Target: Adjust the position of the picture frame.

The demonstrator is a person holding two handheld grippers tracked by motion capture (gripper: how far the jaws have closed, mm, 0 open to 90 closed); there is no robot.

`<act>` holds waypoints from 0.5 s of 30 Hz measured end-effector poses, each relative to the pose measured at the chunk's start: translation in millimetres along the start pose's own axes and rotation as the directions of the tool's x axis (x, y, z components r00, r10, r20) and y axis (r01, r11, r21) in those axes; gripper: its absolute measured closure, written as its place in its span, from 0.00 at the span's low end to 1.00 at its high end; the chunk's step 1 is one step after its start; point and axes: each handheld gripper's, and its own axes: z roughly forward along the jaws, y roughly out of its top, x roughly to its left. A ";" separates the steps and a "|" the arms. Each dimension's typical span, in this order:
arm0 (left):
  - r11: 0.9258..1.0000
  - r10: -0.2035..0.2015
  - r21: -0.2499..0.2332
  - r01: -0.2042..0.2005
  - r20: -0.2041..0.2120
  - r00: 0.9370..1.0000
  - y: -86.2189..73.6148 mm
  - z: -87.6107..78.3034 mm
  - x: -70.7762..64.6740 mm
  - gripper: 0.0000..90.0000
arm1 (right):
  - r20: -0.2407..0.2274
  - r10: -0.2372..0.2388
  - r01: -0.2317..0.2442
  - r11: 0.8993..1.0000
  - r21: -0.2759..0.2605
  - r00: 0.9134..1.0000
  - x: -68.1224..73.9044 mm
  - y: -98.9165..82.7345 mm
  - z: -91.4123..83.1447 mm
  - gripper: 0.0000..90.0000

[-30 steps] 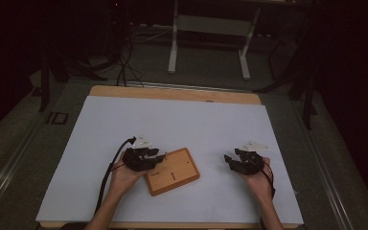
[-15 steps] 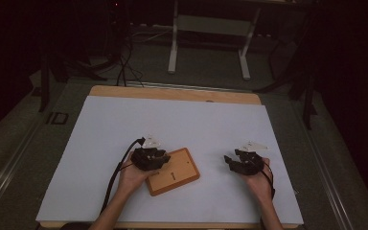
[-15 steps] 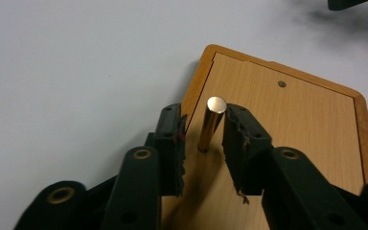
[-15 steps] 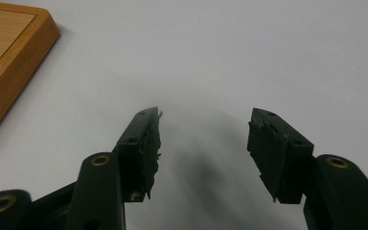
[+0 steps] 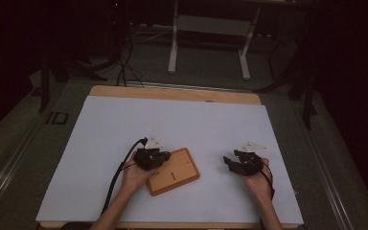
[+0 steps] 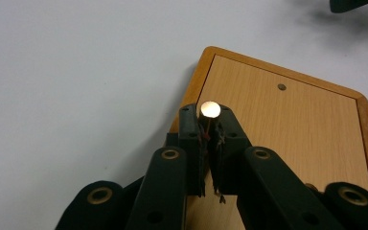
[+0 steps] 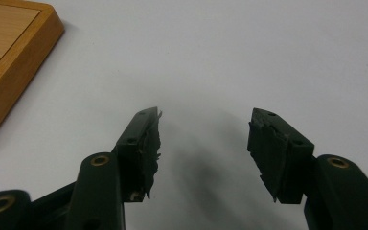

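Note:
A wooden board (image 5: 178, 171) with a raised rim lies on the white sheet, turned at an angle. A small hole (image 6: 281, 87) shows in its flat face (image 6: 292, 129). My left gripper (image 6: 210, 115) is over the board's left edge. Its jaws have just been closing and are now shut on a thin pin (image 6: 210, 109), whose round bright end shows between the tips. From above, the left gripper (image 5: 158, 157) is at the board's upper left corner. My right gripper (image 7: 203, 132) stands open over bare sheet with nothing between its fingers, right of the board (image 7: 9, 52). It shows as (image 5: 231, 163) from above.
The white sheet (image 5: 182, 124) covers a wooden table whose far edge (image 5: 172, 93) shows bare. A black cable (image 5: 117, 177) trails from the left gripper toward the front edge. A metal stand (image 5: 211, 33) and floor cables (image 5: 124, 57) lie beyond the table.
My left hand has shifted a little to the right, onto the board's left edge. The right hand has not moved.

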 end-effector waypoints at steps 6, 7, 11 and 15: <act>0.999 0.046 0.000 -0.046 0.042 0.998 4.3 -1.6 1.2 0.94 | -0.001 0.010 -0.010 1.000 -0.004 1.000 -1.6 -1.1 -1.7 0.49; 0.998 0.058 0.000 -0.058 0.046 0.997 5.7 -1.5 0.3 0.94 | -0.001 0.013 -0.013 1.000 -0.005 1.000 -2.1 -1.3 -2.0 0.49; 0.995 0.104 0.003 -0.104 0.086 0.991 10.8 1.4 -2.4 0.94 | -0.003 0.015 -0.015 1.000 -0.005 1.000 -2.1 -1.8 -2.7 0.49; 0.989 0.144 -0.004 -0.145 0.139 0.980 17.1 5.6 -6.4 0.94 | -0.009 0.002 -0.002 1.000 -0.005 1.000 1.1 -1.3 -2.2 0.49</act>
